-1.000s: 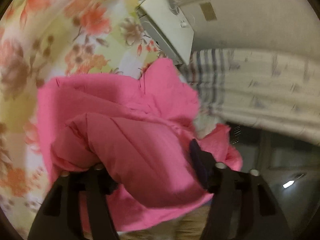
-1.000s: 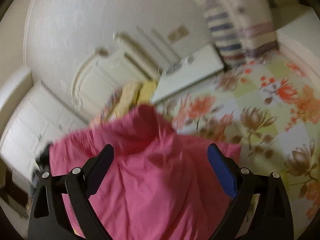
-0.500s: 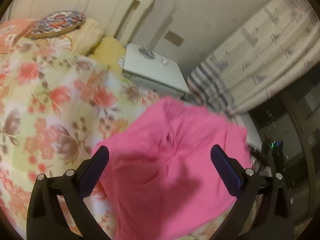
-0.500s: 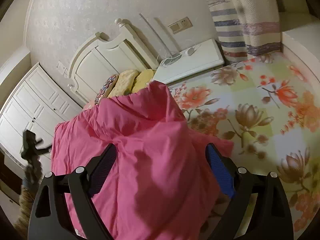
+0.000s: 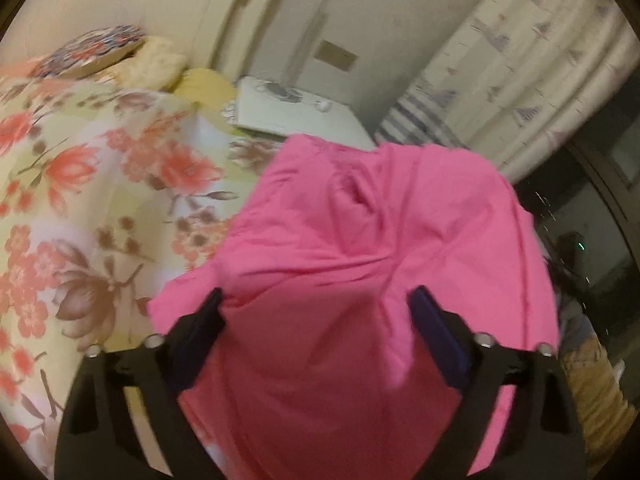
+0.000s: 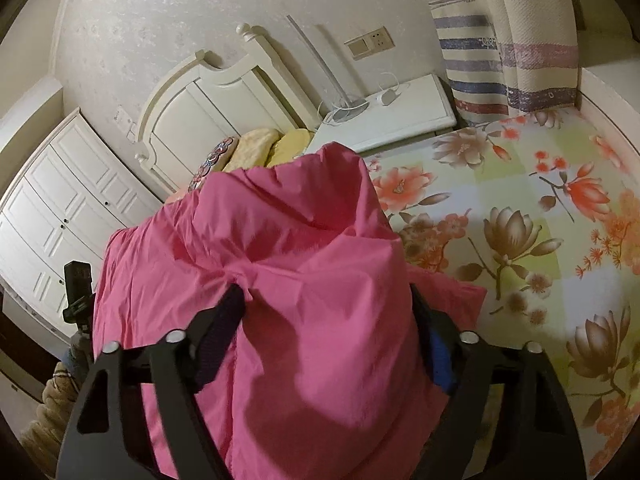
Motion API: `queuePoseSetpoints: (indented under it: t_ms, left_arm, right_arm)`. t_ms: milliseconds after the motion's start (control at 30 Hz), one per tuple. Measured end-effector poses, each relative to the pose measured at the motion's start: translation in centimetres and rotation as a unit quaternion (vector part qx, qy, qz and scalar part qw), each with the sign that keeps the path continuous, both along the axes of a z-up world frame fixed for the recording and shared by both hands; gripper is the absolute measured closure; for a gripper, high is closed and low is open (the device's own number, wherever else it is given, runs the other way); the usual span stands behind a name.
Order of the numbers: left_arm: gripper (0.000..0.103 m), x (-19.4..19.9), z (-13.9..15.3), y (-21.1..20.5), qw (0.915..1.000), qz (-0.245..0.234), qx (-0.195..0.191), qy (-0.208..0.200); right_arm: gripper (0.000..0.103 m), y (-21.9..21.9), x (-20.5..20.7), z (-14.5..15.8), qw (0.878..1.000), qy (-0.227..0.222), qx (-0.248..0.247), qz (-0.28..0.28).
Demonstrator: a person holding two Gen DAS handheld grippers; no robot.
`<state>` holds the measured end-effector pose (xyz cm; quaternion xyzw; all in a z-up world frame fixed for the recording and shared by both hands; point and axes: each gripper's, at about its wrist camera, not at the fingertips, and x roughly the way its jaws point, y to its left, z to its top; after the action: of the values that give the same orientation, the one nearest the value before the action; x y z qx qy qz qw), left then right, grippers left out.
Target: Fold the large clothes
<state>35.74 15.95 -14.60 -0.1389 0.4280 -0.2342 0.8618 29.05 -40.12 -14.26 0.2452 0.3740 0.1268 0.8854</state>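
- We see the pink garment [image 5: 360, 280] bunched on the floral bedspread [image 5: 80, 200], at its near edge.
- Our left gripper [image 5: 316, 304]: jaws closing around a fold, pads not yet pressing.
- Our right gripper [image 6: 326, 300]: jaws closing, cloth pinched and puckered between them.

dim warm light | left view motion-blurred | fisheye edges dark

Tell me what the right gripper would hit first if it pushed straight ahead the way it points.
The pink garment: it already bulges between the closing jaws of the right gripper. Beyond it probably lies the floral bedspread, though depth is unclear.
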Motion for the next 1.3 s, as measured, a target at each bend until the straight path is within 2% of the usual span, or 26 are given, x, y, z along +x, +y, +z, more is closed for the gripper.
queuePoseSetpoints:
  t_ms: [33, 67, 100, 133, 167, 233, 400, 533, 633, 700, 767, 833, 867, 900, 933, 967, 1000, 1033, 1067, 1100, 1133, 1167, 1200, 1233, 1300]
  left_arm:
    - [0.039, 0.1, -0.2, 0.5, 0.9999, 0.016, -0.004, 0.000]
    - [0.060, -0.1, -0.1, 1.0, 0.9996, 0.026, -0.013, -0.003]
    - [0.073, -0.5, 0.1, 1.4, 0.9989, 0.033, -0.029, -0.016]
    - [0.087, -1.3, 0.7, 1.6, 0.9979, 0.030, -0.046, -0.034]
    - [0.091, -2.4, 1.5, 1.5, 0.9968, 0.024, -0.053, -0.056]
    - [0.093, -4.0, 3.0, 1.2, 0.9943, 0.015, -0.061, -0.086]
    - [0.093, -7.0, 8.1, 0.9, 0.9859, 0.004, -0.076, -0.149]
    - [0.093, -5.1, 11.7, 0.5, 0.9842, 0.015, -0.061, -0.165]
    - [0.092, -0.8, 10.6, 1.2, 0.9884, 0.057, -0.060, -0.128]
    - [0.091, 1.8, 8.2, 1.7, 0.9904, 0.082, -0.056, -0.096]
    - [0.090, 4.5, 4.0, 1.7, 0.9914, 0.110, -0.048, -0.052]
    - [0.086, 6.0, 0.1, 1.8, 0.9906, 0.131, -0.035, -0.015]
    - [0.080, 6.2, -1.5, 2.2, 0.9889, 0.140, -0.047, -0.006]
    - [0.077, 6.2, -2.2, 2.8, 0.9870, 0.147, -0.066, -0.004]
    - [0.070, 6.1, -2.6, 3.6, 0.9839, 0.153, -0.091, -0.001]
    - [0.058, 6.1, -2.7, 4.2, 0.9824, 0.158, -0.099, 0.004]
    - [0.052, 6.0, -2.5, 4.4, 0.9822, 0.163, -0.093, 0.005]
    - [0.039, 5.7, -1.9, 4.6, 0.9819, 0.174, -0.075, 0.000]
    - [0.026, 5.3, -0.9, 4.8, 0.9813, 0.185, -0.051, -0.011]
    - [0.022, 4.7, 0.0, 4.8, 0.9799, 0.195, -0.035, -0.025]
    - [0.017, 3.6, 1.8, 4.9, 0.9755, 0.213, -0.012, -0.052]
    - [0.009, 2.2, 3.8, 4.8, 0.9693, 0.230, 0.003, -0.086]
    - [0.002, 1.1, 5.5, 4.5, 0.9639, 0.241, 0.013, -0.113]
    - [0.002, -0.2, 7.5, 4.1, 0.9559, 0.254, 0.023, -0.146]
    - [0.002, -2.8, 11.8, 2.9, 0.9375, 0.276, 0.036, -0.209]
  right_arm:
    - [0.043, 0.2, -0.3, 0.1, 1.000, -0.006, -0.007, -0.002]
    - [0.051, 0.4, -0.7, 0.4, 1.000, -0.015, -0.018, -0.005]
    - [0.063, 0.8, -1.3, 0.8, 0.999, -0.028, -0.034, -0.007]
    - [0.070, 1.2, -1.8, 1.1, 0.998, -0.037, -0.047, -0.007]
    - [0.072, 1.7, -2.6, 1.7, 0.996, -0.052, -0.066, -0.009]
    - [0.077, 2.3, -3.9, 2.8, 0.994, -0.067, -0.086, -0.017]
    - [0.082, 2.3, -6.6, 7.4, 0.988, -0.130, -0.080, -0.039]
    - [0.082, 2.2, -5.1, 11.1, 0.982, -0.157, -0.085, -0.056]
    - [0.082, 1.6, -1.7, 11.2, 0.984, -0.136, -0.086, -0.074]
    - [0.082, 1.0, 1.5, 8.9, 0.988, -0.091, -0.088, -0.090]
    - [0.082, 1.0, 3.8, 6.1, 0.988, -0.051, -0.105, -0.099]
    - [0.081, 1.1, 5.5, 2.2, 0.988, 0.003, -0.113, -0.105]
    - [0.081, 1.0, 5.7, 0.8, 0.988, 0.014, -0.107, -0.109]
    - [0.080, 0.7, 5.6, 0.3, 0.989, 0.012, -0.094, -0.112]
    - [0.077, 0.2, 5.4, 0.0, 0.990, 0.011, -0.078, -0.119]
    - [0.072, -0.2, 5.3, 0.0, 0.991, 0.013, -0.070, -0.116]
    - [0.058, -0.6, 5.3, 0.2, 0.991, 0.019, -0.070, -0.113]
    - [0.044, -0.7, 5.1, 0.5, 0.990, 0.025, -0.076, -0.115]
    - [0.040, -0.9, 4.9, 1.1, 0.990, 0.023, -0.079, -0.118]
    - [0.037, -1.0, 4.3, 2.0, 0.989, 0.009, -0.082, -0.123]
    - [0.037, -0.7, 3.6, 3.1, 0.987, -0.006, -0.089, -0.131]
    - [0.036, -0.4, 2.3, 4.9, 0.983, -0.040, -0.102, -0.145]
    - [0.024, 0.0, 0.7, 6.9, 0.977, -0.088, -0.114, -0.158]
    - [0.005, 0.5, -0.8, 8.8, 0.968, -0.136, -0.125, -0.171]
    - [0.004, 1.9, -3.8, 12.5, 0.942, -0.230, -0.148, -0.194]
